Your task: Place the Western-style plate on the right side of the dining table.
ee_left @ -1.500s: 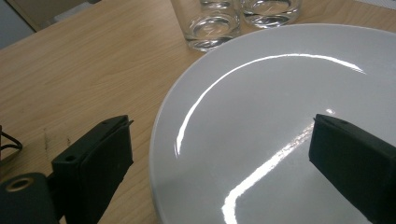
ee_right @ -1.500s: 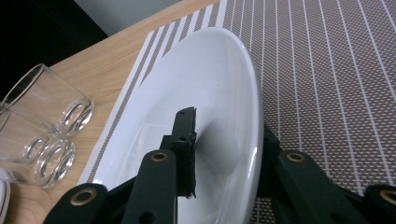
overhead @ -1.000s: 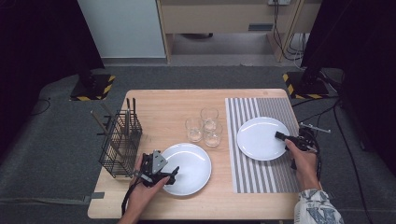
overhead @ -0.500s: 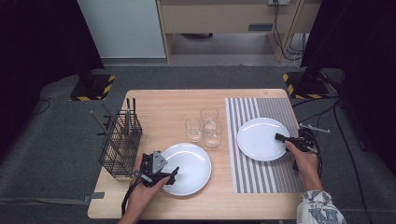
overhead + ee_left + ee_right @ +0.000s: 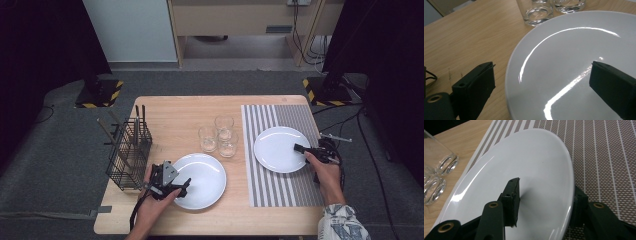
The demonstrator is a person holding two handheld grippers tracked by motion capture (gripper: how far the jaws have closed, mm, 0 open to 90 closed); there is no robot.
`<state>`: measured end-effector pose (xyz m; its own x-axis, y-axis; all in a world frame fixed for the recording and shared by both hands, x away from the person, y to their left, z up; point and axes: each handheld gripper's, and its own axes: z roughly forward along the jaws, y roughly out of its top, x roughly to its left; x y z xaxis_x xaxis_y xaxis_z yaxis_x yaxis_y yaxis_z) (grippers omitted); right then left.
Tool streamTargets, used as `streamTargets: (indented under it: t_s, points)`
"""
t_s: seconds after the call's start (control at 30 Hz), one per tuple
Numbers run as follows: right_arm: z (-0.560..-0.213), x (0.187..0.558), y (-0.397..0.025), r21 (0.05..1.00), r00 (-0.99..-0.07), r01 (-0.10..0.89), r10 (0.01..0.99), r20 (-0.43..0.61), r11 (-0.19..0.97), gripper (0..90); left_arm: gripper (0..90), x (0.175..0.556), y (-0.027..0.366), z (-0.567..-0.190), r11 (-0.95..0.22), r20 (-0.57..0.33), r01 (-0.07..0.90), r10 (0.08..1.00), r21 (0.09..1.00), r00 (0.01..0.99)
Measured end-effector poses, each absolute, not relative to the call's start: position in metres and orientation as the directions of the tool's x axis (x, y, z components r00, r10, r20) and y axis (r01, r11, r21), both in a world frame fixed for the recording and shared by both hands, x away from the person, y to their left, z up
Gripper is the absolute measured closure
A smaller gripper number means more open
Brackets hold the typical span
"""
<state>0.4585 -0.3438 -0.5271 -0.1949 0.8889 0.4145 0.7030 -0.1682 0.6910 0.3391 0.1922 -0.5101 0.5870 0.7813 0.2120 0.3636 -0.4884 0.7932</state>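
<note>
Two white plates lie on the wooden table. The left plate [image 5: 205, 177] [image 5: 574, 40] sits near the front edge. My left gripper [image 5: 186, 187] [image 5: 541, 77] is open and straddles its left rim, one jaw over the bare wood and one over the plate. The right plate [image 5: 275, 147] [image 5: 524, 157] rests on a striped placemat [image 5: 280, 190] [image 5: 604, 157]. At its right rim my right gripper [image 5: 300, 149] [image 5: 546, 195] is shut on it, one jaw pressed on the plate's top face and the other tucked under the rim.
Three clear glasses [image 5: 220, 134] [image 5: 537, 12] [image 5: 436, 162] stand together between the plates, toward the back. A black wire basket [image 5: 129, 152] holding several utensils stands at the table's left edge. The table's back half is bare wood.
</note>
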Motion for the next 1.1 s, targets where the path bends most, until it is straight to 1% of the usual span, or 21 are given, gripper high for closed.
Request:
streamTargets:
  t_s: [0.5,0.83,0.9,1.0,1.1]
  points:
    - [-0.5261,0.4569,-0.3424,0.698,-0.199,0.708,0.919,0.341,-0.106,47.7,5.5,0.3391,0.1922,-0.5095,-0.49,0.212,0.357,0.777,0.795,0.593]
    - [-0.53,0.4547,-0.3461,0.683,-0.183,0.722,0.92,0.348,-0.115,47.5,5.5,0.3392,0.1922,-0.5095,-0.489,0.211,0.356,0.776,0.796,0.594]
    - [-0.5295,0.4544,-0.346,0.685,-0.18,0.72,0.924,0.336,-0.109,47.3,5.5,0.3391,0.1921,-0.5095,-0.49,0.211,0.357,0.776,0.796,0.594]
    - [-0.527,0.4525,-0.3451,0.711,-0.167,0.699,0.949,0.267,-0.077,46.6,5.6,0.3391,0.1919,-0.5096,-0.491,0.212,0.356,0.775,0.795,0.595]
    - [-0.5259,0.4519,-0.3446,0.71,-0.167,0.699,0.949,0.268,-0.078,45.4,5.5,0.3392,0.1915,-0.51,-0.492,0.212,0.356,0.774,0.794,0.597]
